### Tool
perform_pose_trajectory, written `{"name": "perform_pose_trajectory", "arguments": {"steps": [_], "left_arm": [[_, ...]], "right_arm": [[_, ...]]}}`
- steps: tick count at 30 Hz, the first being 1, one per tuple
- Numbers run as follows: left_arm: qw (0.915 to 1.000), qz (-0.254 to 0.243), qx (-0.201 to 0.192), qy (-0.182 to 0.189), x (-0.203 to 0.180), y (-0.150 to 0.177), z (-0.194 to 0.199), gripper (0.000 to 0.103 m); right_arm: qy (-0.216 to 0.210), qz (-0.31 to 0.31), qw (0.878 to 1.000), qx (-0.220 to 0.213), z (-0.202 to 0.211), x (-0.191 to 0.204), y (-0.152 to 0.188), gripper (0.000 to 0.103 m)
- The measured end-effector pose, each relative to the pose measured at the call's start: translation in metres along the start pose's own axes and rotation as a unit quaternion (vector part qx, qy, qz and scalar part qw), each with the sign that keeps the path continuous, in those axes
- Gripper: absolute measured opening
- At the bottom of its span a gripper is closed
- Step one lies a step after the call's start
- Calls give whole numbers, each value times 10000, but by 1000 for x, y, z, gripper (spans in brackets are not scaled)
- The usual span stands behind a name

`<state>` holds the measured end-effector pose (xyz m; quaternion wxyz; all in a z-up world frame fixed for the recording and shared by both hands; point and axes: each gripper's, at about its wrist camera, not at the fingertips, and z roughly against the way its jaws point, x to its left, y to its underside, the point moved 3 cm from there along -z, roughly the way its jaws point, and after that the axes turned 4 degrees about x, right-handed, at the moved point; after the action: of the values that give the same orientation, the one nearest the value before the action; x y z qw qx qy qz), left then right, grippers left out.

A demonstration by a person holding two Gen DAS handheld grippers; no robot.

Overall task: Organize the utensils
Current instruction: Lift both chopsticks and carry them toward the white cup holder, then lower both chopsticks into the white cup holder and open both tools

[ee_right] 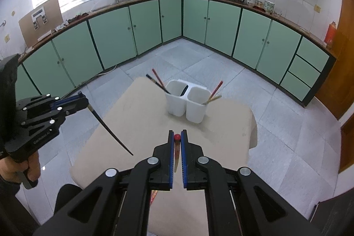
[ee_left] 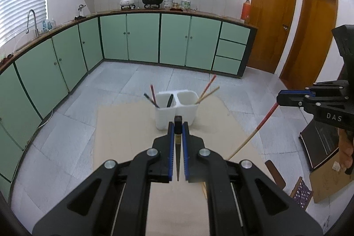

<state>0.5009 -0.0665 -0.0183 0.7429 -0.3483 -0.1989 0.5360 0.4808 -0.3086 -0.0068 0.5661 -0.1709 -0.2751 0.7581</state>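
Both grippers carry chopsticks above the beige table.
Left gripper pinches a dark tapered chopstick; right gripper pinches a red-ended chopstick, near the white twin-cup plastic holder.

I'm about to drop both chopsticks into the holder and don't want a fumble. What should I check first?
1. Left gripper clamps the dark chopstick: ok.
2. Right gripper clamps the red chopstick: ok.
3. White two-cup holder upright on the table: ok.
4. Both compartments have room: ok.
5. Sticks pointed tip-down over the holder: not ok.
6. Which compartment suits each stick: cannot tell.
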Motion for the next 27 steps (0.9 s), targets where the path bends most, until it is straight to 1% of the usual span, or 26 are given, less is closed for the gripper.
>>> {"name": "perform_pose_trajectory", "arguments": {"steps": [7,13,16,23,27], "left_arm": [[9998,64,-206,-41,0,-37,-8,6],[9993,53,-350,-100,0,-67,-15,6],[9987,-5,-483,-134,0,-85,-18,6],[9973,19,-695,-239,1,-129,-35,6],[9961,2,-834,-272,-2,-147,-48,6]], "right_arm": [[111,-20,9999,-103,0,-7,-36,6],[209,-64,9995,-206,-5,-11,-66,6],[244,-92,9993,-263,-7,-14,-83,6],[345,-155,9983,-453,-15,-21,-120,6],[354,-260,9974,-566,-26,-29,-140,6]]}}
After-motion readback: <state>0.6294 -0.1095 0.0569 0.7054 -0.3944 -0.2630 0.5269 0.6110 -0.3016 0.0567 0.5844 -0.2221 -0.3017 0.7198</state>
